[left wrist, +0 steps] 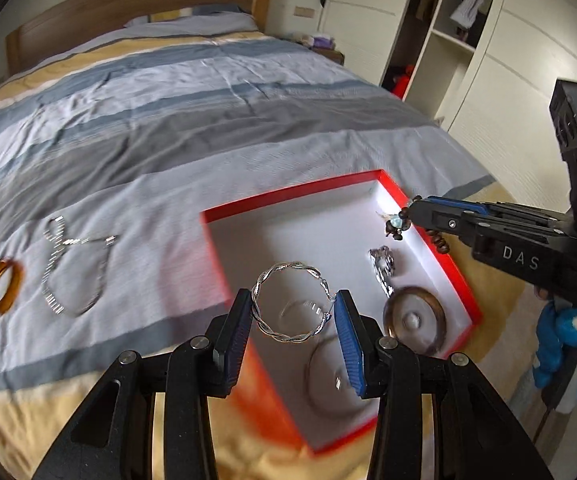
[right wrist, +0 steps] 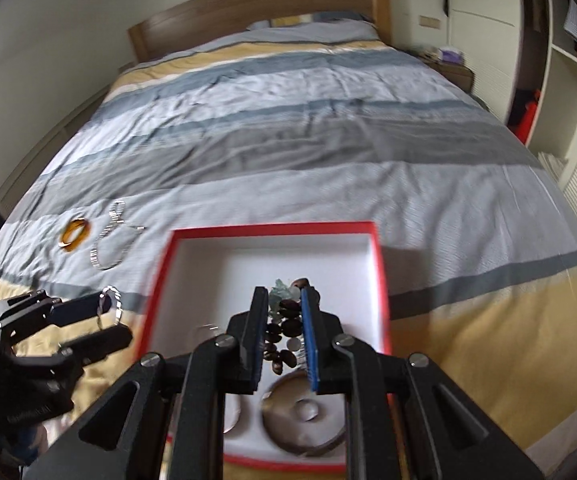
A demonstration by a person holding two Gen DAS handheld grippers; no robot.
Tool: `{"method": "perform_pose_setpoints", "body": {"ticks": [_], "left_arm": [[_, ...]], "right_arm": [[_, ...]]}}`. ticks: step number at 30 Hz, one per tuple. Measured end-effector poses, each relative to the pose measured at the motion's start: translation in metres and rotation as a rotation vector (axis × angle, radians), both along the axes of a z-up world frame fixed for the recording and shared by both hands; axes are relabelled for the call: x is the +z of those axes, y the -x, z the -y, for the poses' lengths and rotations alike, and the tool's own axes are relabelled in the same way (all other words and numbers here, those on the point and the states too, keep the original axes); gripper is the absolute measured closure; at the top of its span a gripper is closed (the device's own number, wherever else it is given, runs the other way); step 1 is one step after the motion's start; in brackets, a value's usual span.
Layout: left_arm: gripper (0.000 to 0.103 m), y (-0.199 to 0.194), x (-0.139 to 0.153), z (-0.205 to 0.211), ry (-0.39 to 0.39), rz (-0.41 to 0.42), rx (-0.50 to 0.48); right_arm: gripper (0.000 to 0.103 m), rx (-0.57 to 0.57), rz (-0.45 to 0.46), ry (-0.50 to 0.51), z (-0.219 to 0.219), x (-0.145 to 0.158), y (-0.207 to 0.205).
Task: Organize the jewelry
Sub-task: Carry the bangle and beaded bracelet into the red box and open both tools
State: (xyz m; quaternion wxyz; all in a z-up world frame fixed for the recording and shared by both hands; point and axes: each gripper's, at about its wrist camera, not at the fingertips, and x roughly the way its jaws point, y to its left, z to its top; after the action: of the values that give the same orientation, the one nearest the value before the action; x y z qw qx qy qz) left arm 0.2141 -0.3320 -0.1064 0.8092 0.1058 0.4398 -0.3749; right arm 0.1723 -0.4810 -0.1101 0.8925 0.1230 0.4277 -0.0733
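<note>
**Both claws loaded above the red box**

The left claw (left wrist: 293, 312) stands partly open with a twisted silver bangle (left wrist: 291, 303) pinched across its width between the two pads. Below and just ahead of it lies the red-rimmed box (left wrist: 440, 240) with its white floor, resting on the striped bed (left wrist: 208, 120).

The right claw (right wrist: 285, 320) is nearly closed on a brown bead bracelet (right wrist: 286, 326) with a few pale stones at its far end; the beads hang between the pads, over the box interior.

Under the right claw, in the near part of the box, sits a round smoky disc (right wrist: 304, 416), blurred, perhaps a bangle with a dome at its centre. A small silver piece (left wrist: 382, 264) lies beside it.

Well to the left of the left claw, on the bedcover outside the box, lie an amber bangle (left wrist: 2, 286) and a silver chain (left wrist: 74, 264), close together.
</note>
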Motion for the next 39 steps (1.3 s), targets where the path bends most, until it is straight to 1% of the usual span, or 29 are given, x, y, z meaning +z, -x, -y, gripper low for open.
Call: {"method": "perform_pose_setpoints", "body": {"ticks": [4,7,12,15,21,24,26,28,35,39], "left_arm": [[0.062,-0.016,-0.023,0.032,-0.054,0.001,0.001],[0.062,-0.026,-0.037,0.041,-0.082,0.007,0.005],[0.062,-0.034,-0.056,0.045,-0.107,0.002,0.011],[0.062,-0.032,-0.058,0.048,-0.115,0.016,0.002],[0.060,-0.027,-0.060,0.049,-0.114,0.006,-0.014],[0.060,-0.025,-0.058,0.049,-0.114,0.003,-0.014],[0.054,-0.023,-0.055,0.047,-0.112,0.003,-0.011],[0.049,-0.021,-0.049,0.043,-0.106,0.007,-0.004],[0.048,-0.003,-0.021,0.025,-0.083,0.033,-0.003],[0.047,0.012,0.002,0.006,-0.058,0.055,0.035]], "right_arm": [[0.087,-0.018,-0.026,-0.006,0.015,-0.022,-0.012],[0.087,-0.016,-0.042,-0.005,0.020,-0.034,-0.021],[0.087,-0.006,-0.060,0.004,0.020,-0.047,-0.033],[0.087,0.000,-0.077,0.012,0.021,-0.054,-0.038],[0.086,-0.003,-0.100,0.018,0.020,-0.060,-0.036],[0.084,-0.007,-0.106,0.024,0.018,-0.058,-0.030],[0.074,-0.007,-0.102,0.030,0.018,-0.054,-0.026],[0.073,-0.005,-0.098,0.031,0.017,-0.050,-0.022],[0.072,-0.013,-0.064,0.048,0.010,-0.019,0.006],[0.072,-0.024,-0.035,0.050,0.004,0.002,0.027]]}}
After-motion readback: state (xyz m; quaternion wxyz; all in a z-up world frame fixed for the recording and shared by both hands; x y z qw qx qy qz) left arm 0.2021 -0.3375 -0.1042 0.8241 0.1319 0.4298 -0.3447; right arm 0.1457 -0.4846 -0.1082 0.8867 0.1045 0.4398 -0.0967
